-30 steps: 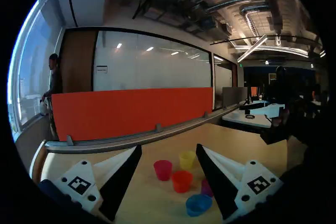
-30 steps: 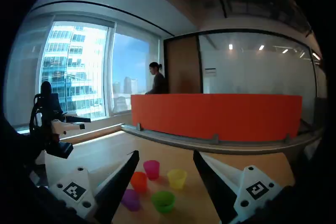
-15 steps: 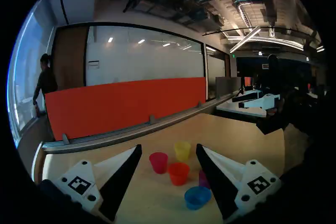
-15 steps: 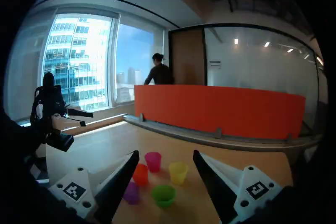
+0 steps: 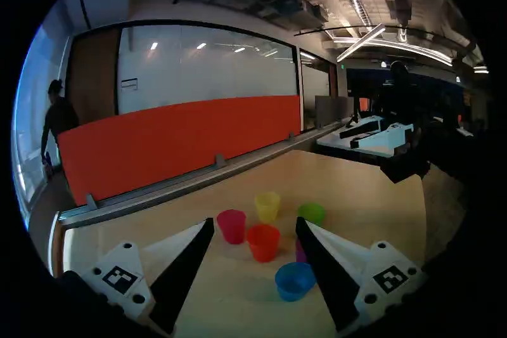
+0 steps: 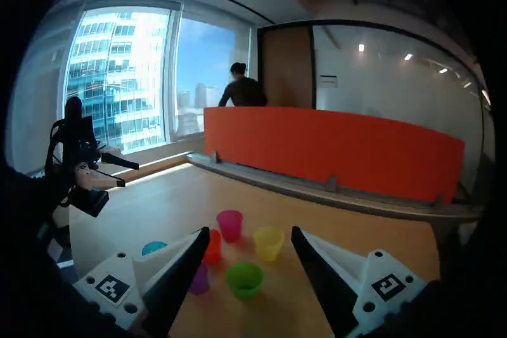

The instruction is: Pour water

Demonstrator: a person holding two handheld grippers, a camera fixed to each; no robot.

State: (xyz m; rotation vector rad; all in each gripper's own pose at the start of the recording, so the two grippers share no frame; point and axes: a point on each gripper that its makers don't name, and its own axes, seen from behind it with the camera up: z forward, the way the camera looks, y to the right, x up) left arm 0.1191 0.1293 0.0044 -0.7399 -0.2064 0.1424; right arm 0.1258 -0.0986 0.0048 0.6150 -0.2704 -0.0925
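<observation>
left tongs point(image 5: 253, 221) and right tongs point(image 6: 249, 231) wide apart, empty, cups point(image 5: 262, 242) ahead

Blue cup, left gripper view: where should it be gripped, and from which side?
Grip the blue cup across its side wall below the rim, from the near side. It stands upright, flaring upward; the purple cup and orange cup crowd its far side.

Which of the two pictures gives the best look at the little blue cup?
The left gripper view: the blue cup stands close to the camera, almost whole, with its open mouth facing up. In the right gripper view, just part of its rim peeks out behind a finger of the right gripper.
</observation>
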